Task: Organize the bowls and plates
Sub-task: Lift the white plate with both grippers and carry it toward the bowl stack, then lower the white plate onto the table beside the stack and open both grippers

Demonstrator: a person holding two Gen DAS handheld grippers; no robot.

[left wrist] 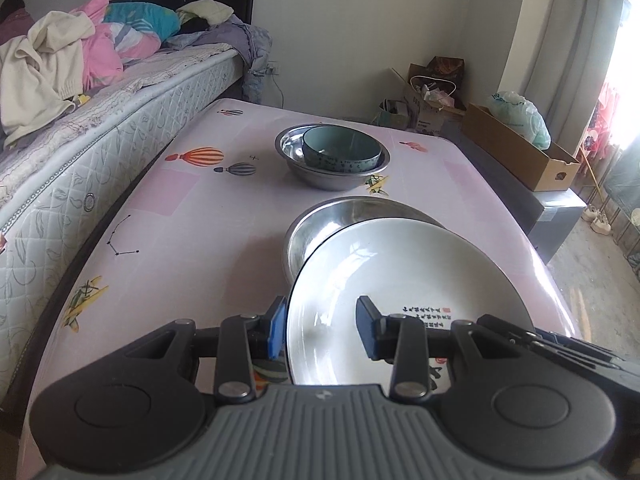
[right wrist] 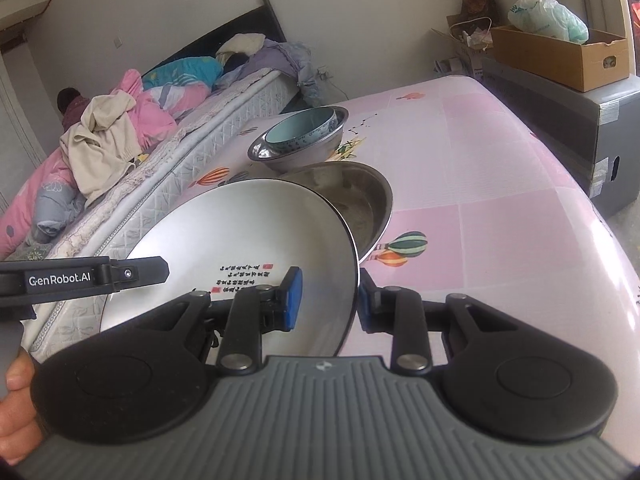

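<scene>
Left tool [left wrist: 322,326] pinching the near-left rim of the white plate [left wrist: 404,280], one blue pad outside the edge, the other pad on the inner face. Right tool [right wrist: 328,300] pinching the same white plate [right wrist: 240,248] at its right rim, one pad inside, one outside beneath the edge. Plate tilted between both tools, black script and a red seal printed on its inner face close to the pads. Just beyond the plate, partly hidden behind its far edge, a shallow steel basin [left wrist: 320,224] on the pink counter [left wrist: 192,216]; whether plate and basin touch cannot be told. Farther ahead of both tools, well apart from the plate, a deeper steel bowl [left wrist: 332,176] with a teal bowl [left wrist: 340,152] nested inside it, leaning toward one side. In the right wrist view, left tool's black finger [right wrist: 132,274] reaching in over the plate's left rim, and part of a hand [right wrist: 16,404] at the lower left corner. Left of the counter, a bed [left wrist: 80,152] piled with clothes; beyond on the right, a cardboard box [left wrist: 520,156] with a plastic bag [left wrist: 520,118] in it.
</scene>
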